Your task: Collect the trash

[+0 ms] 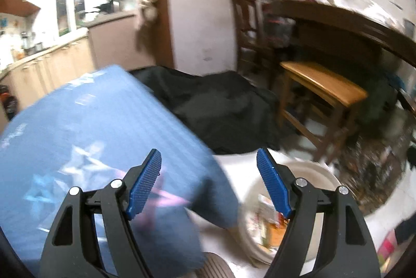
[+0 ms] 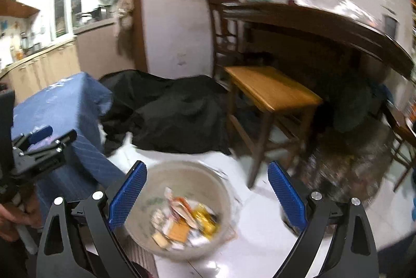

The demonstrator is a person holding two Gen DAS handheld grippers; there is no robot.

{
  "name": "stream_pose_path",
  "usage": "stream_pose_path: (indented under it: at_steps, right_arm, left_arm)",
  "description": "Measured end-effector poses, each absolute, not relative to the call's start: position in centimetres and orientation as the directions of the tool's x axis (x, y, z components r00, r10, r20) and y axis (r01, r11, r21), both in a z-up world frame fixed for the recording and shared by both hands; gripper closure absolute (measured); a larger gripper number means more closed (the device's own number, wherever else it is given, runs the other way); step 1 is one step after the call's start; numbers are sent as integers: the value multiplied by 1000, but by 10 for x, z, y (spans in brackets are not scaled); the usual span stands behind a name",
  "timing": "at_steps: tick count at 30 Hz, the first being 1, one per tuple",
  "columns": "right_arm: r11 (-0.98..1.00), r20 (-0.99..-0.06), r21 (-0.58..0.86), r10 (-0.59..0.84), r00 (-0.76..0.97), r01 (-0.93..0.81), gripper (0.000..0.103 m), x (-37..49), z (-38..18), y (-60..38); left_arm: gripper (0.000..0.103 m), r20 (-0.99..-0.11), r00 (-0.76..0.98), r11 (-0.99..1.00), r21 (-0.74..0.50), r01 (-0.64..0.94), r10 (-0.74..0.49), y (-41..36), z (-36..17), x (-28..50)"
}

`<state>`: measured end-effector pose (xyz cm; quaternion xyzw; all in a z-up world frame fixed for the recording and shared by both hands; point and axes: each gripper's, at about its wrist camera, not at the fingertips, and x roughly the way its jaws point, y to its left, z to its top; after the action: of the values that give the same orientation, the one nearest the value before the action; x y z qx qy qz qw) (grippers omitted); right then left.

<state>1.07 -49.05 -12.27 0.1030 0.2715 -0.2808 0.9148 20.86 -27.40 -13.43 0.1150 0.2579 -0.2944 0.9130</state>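
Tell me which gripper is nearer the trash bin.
Right. The right gripper hangs open directly above the trash bin; the left gripper, also open, is off to its left over the blue cloth.

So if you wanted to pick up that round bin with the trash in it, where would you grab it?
Probably by the rim of the bin, coming from above. It stands upright on the floor with its mouth open, and its round wall looks too wide for the fingers, so one finger inside and one outside the thin edge seems the surest hold. The right gripper is already open over it.
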Motion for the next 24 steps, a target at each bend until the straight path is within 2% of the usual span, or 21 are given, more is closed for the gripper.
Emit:
stream_pose_path:
  at_steps: [6,9,12,19,24]
  right_arm:
    - [917,-503,68,-309,807,393,5,90,-95,-443]
    - [955,-481,69,-223,848,290,5,133,-84,-412]
    - [978,-466,82,-131,875,190,5,178,-74,-377]
    - [995,-467,94,25,884,21,5,259,-60,-300]
    - [995,-481,84,91,872,-57,5,296,-56,-251]
  left_arm:
    - [30,-512,780,890,63,452,-360,-211,-90,240]
    - [25,-505,820,933,73,353,-270,-170,-76,260]
    - [23,-485,856,962,100,255,-177,-132,-66,276]
    - [23,-481,877,989,121,89,-20,-58,-60,297]
    - [23,-495,868,993,118,16,44,-23,-60,309]
